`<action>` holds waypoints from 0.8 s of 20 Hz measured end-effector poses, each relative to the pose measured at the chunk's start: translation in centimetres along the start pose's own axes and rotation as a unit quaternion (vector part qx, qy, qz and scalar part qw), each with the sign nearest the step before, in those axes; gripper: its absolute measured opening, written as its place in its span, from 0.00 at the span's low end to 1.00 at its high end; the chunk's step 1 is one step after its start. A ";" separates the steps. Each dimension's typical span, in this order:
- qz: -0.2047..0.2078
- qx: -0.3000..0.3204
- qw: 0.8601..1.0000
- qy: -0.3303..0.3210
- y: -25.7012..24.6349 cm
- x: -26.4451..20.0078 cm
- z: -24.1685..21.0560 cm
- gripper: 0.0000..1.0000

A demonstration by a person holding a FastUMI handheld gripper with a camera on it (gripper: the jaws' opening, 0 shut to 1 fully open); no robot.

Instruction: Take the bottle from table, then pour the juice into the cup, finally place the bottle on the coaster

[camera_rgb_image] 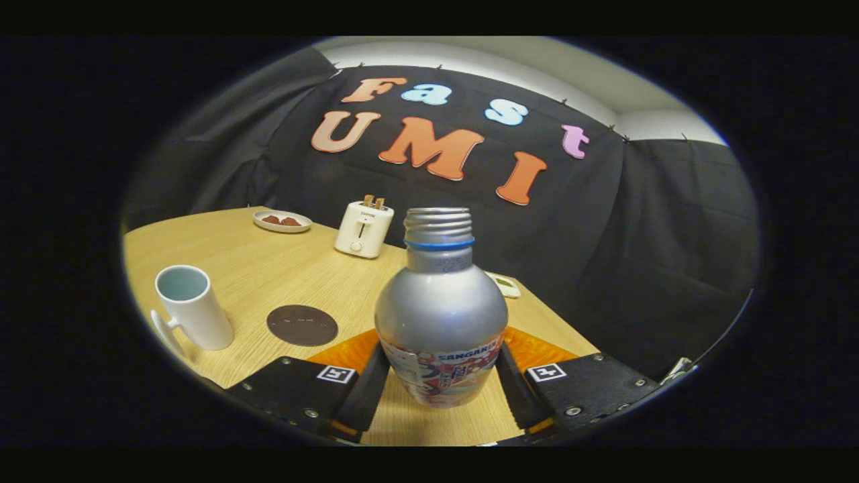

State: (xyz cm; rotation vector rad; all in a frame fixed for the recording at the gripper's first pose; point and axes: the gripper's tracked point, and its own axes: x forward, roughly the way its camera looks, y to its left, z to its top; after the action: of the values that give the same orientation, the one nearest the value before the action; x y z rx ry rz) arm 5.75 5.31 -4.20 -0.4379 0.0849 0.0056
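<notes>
The bottle [440, 315] stands upright between the two fingers of the gripper [441, 389], its cap off and the threaded neck bare above a blue ring. It is silver metal with a printed label around its lower body. The fingers [371, 389] sit against the label on either side, narrowed to the bottle's width and pressing on it, so the tongs have the bottle clamped. Whether its base touches the wooden table [268, 268] or is lifted just clear cannot be told.

From the bottle, the round dark coaster [302, 325] lies flat on the table at about nine o'clock, near the left finger and apart from it. Farther out in the same direction, just beyond the coaster, stands the white cup [193, 306], upright, with its handle turned toward the table's near edge; its inside looks pale.

At about eleven o'clock, well beyond the bottle, a white toaster [363, 229] stands with two slices sticking out of its slots. Farther out at ten o'clock lies a small plate [282, 221] with brown pieces of food on it. Just behind the bottle at about two o'clock, a small flat pale thing [507, 285] rests by the table's far edge; what it is cannot be made out.
</notes>
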 end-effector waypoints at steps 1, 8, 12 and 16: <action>0.000 -0.010 1.000 -0.005 0.4 -0.2 0.6 0.78; -0.007 -0.084 0.996 -0.022 2.3 -1.5 2.7 0.78; -0.007 -0.140 0.990 -0.018 4.1 -1.6 3.0 0.78; -0.015 -0.220 0.975 -0.024 5.3 -2.2 3.5 0.77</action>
State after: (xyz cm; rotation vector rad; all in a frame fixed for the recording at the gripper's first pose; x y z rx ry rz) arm 3.69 11.59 -3.10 -0.8817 0.0290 0.0060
